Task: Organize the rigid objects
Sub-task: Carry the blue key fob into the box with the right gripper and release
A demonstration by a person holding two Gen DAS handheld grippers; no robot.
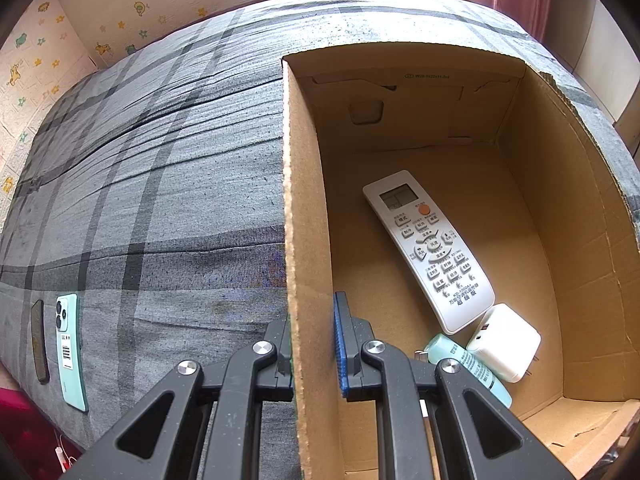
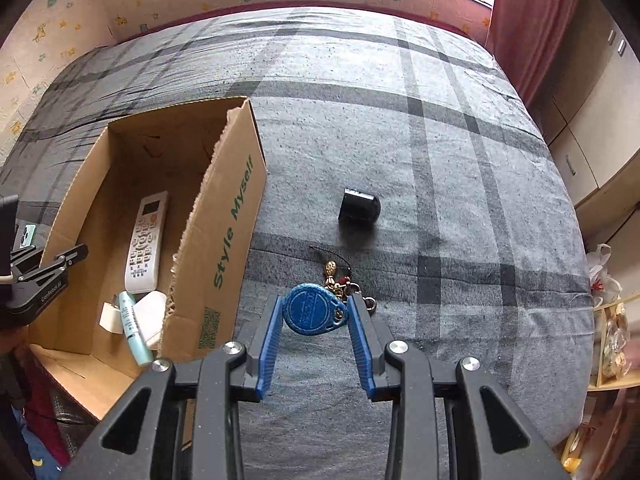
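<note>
My right gripper (image 2: 314, 316) is shut on a blue teardrop key fob (image 2: 310, 314). Its gold and red charms and rings (image 2: 340, 280) trail from the far side over the grey plaid bed (image 2: 440, 140). A small black cylinder-like object (image 2: 359, 205) lies on the bed beyond them. My left gripper (image 1: 314, 344) is shut on the left wall of an open cardboard box (image 1: 304, 200), one finger outside and one inside. In the box lie a white remote (image 1: 428, 248), a white charger (image 1: 504, 342) and a mint tube (image 1: 464, 364).
A mint-green phone (image 1: 71, 350) and a dark flat phone-like object (image 1: 39, 340) lie on the bed far left of the box. Patterned wall panels and a red curtain (image 2: 528, 20) bound the bed. Cabinets (image 2: 592, 128) and a shelf with a bag stand to the right.
</note>
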